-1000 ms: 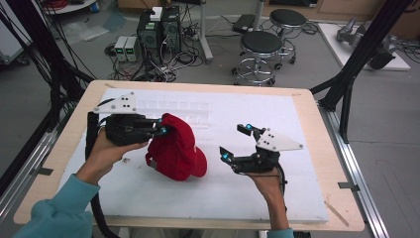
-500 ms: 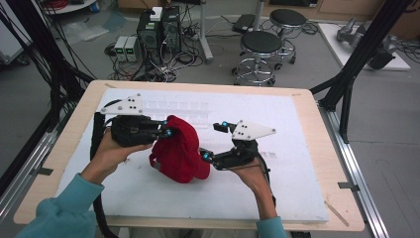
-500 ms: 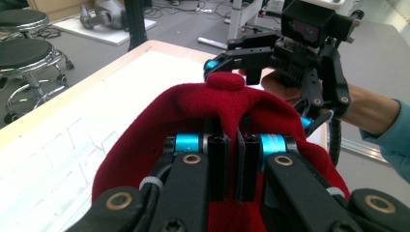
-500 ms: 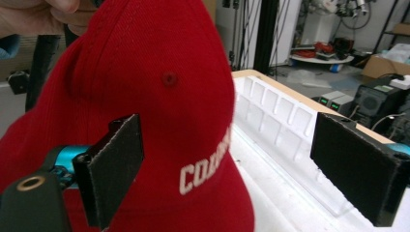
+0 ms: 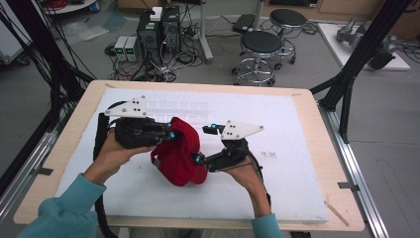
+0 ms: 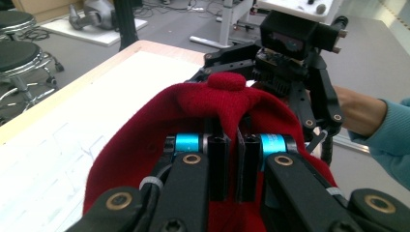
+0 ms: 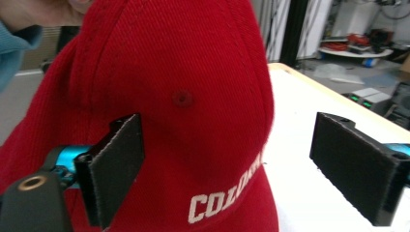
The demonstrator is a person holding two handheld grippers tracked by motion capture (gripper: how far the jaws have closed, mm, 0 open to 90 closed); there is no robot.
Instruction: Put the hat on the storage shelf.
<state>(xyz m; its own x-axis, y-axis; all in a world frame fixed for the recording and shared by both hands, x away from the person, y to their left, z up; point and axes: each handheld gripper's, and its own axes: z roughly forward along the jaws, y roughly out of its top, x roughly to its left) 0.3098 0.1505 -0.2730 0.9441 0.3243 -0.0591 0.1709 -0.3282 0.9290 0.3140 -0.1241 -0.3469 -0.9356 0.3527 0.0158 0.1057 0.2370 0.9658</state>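
Observation:
A red cap (image 5: 179,154) with white lettering hangs just above the white board. My left gripper (image 5: 171,134) is shut on the fabric of its crown; in the left gripper view the jaws (image 6: 237,159) pinch a fold of red cloth below the top button (image 6: 226,81). My right gripper (image 5: 204,144) stands open at the cap's right side, one jaw against the cloth. In the right gripper view the cap (image 7: 179,96) lies between the wide-apart pads (image 7: 118,169), with its brim and lettering (image 7: 227,198) low in the gap. The right gripper (image 6: 290,53) also shows beyond the cap.
A white foam board (image 5: 287,163) covers the wooden table (image 5: 317,129). Beyond the far edge are two stools (image 5: 261,44), computer boxes (image 5: 158,29) and cables on the floor. Black frame posts (image 5: 356,64) rise at the right and left.
My right gripper has moved left across the board up to the cap, still open. The left gripper has kept hold of the cap and shifted it slightly.

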